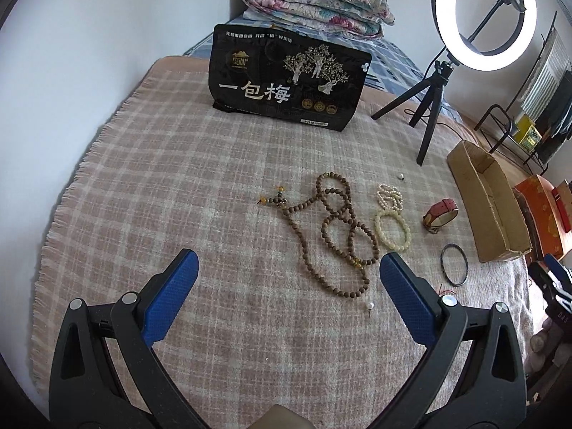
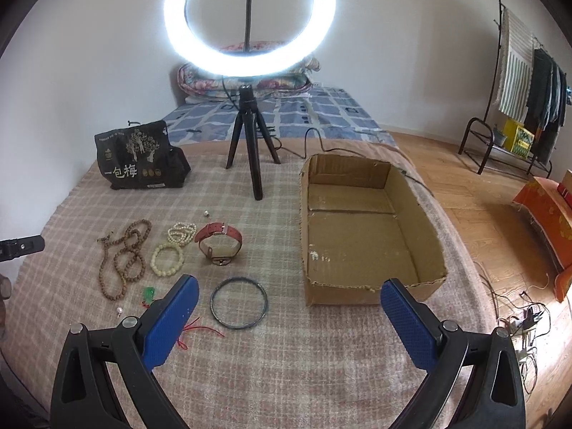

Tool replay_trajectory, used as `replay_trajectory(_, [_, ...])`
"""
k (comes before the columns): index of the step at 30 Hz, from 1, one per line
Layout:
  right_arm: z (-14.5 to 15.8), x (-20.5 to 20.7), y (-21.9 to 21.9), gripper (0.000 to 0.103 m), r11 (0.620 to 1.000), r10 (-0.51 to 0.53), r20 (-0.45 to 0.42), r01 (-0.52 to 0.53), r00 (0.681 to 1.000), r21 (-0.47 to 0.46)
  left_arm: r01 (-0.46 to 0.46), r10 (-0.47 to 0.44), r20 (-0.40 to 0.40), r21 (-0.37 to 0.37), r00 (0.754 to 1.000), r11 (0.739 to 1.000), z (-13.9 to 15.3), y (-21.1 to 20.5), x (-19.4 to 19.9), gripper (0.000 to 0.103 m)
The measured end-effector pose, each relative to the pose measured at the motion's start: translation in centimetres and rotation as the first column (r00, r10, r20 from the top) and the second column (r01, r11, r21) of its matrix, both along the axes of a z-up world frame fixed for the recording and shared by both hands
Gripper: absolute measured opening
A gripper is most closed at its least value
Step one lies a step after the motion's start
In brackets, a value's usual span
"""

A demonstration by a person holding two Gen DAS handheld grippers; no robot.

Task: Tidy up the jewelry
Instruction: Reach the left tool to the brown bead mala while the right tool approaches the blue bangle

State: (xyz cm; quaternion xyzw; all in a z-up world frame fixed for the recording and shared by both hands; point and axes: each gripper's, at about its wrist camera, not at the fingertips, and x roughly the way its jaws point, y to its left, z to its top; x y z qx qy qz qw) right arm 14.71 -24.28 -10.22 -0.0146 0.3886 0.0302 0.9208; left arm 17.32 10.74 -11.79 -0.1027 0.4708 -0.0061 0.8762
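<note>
Fingers spread wide on both grippers, nothing between the blue pads; left gripper [image 1: 289, 275] hangs over the plaid blanket [image 1: 161, 178], right gripper [image 2: 289, 298] likewise.

Left to right in the right wrist view:
- Long wooden bead strand [image 2: 123, 259], looped over itself. Risk: a pinch on one loop may drag the whole strand and sweep its neighbours out of place.
- Small pearl earring [image 2: 119, 310] and green pendant [image 2: 148, 293] on red cord [image 2: 195, 329], near the right gripper's left finger. Tiny, easily missed or pushed into the blanket's nap.
- Cream bead bracelet [image 2: 167, 258], touching or nearly touching the pearl bracelet [image 2: 181, 232]; the two may come up together.
- Red-strap watch [image 2: 218, 243], standing on edge; likely to tip if nudged.
- Thin dark bangle [image 2: 238, 303], flat on the cloth. Pads may slide over it or snag blanket.
- Cardboard box [image 2: 434, 268], empty, presumably the destination; light, may shift if bumped.
</note>
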Motion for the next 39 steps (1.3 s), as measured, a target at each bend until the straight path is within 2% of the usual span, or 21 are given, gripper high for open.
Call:
replay_trajectory(3, [-2.1, 0.9, 0.7, 0.097, 0.998, 0.054, -0.072, -0.054, 0.996, -0.006, -0.009, 0.008, -0.040, -0.028, 0.999, 1.000, -1.5, 0.0, 1.4, 0.096])
replay_trajectory(6, [-4.1, 1.5, 1.9, 0.094, 0.992, 0.127, -0.135, -0.127, 0.983, 0.013, -0.031, 0.023, -0.090, -0.088, 0.996, 0.996, -3.1, 0.1, 2.4, 0.095])
replay_trajectory(8, [-5.0, 1.9, 2.5, 0.089, 0.987, 0.160, -0.160, -0.157, 0.974, 0.029, -0.037, 0.025, -0.113, -0.102, 0.993, 0.994, -3.9, -0.2, 3.1, 0.095])
replay_trajectory(11, [-5.8, 2.4, 2.8, 0.089, 0.989, 0.150, -0.176, -0.145, 0.973, 0.040, -0.061, 0.047, -0.125, -0.108, 0.991, 0.992, -4.7, -0.4, 4.0, 0.095])
replay_trajectory(16, [-6.6, 2.9, 2.5, 0.095, 0.993, 0.120, -0.182, -0.119, 0.976, 0.017, -0.149, 0.118, -0.181, -0.166, 0.976, 0.975, -6.6, 0.6, 5.5, 0.095])
replay_trajectory(20, [-6.8, 3.3, 2.0, 0.098, 0.994, 0.105, -0.191, -0.103, 0.976, 0.022, -0.173, 0.131, -0.205, -0.204, 0.970, 0.964, -7.4, 0.8, 6.5, 0.095])
replay_trajectory(31, [-7.1, 3.5, 1.2, 0.101, 0.997, 0.079, -0.193, -0.077, 0.978, 0.014, -0.156, 0.108, -0.232, -0.200, 0.967, 0.967, -9.1, -1.8, 8.7, 0.095])
replay_trajectory(33, [-7.4, 3.5, 1.1, 0.101, 0.997, 0.078, -0.201, -0.076, 0.977, 0.018, -0.148, 0.107, -0.224, -0.178, 0.969, 0.973, -9.1, -2.5, 9.1, 0.095])
replay_trajectory(37, [-7.9, 3.4, 0.9, 0.101, 0.997, 0.074, -0.211, -0.071, 0.975, 0.022, -0.132, 0.113, -0.213, -0.081, 0.971, 0.988, -9.4, -4.4, 10.0, 0.095])
replay_trajectory(39, [-8.1, 3.4, 0.9, 0.101, 0.997, 0.074, -0.209, -0.070, 0.975, 0.026, -0.127, 0.112, -0.209, -0.061, 0.972, 0.990, -9.7, -5.1, 10.2, 0.095])
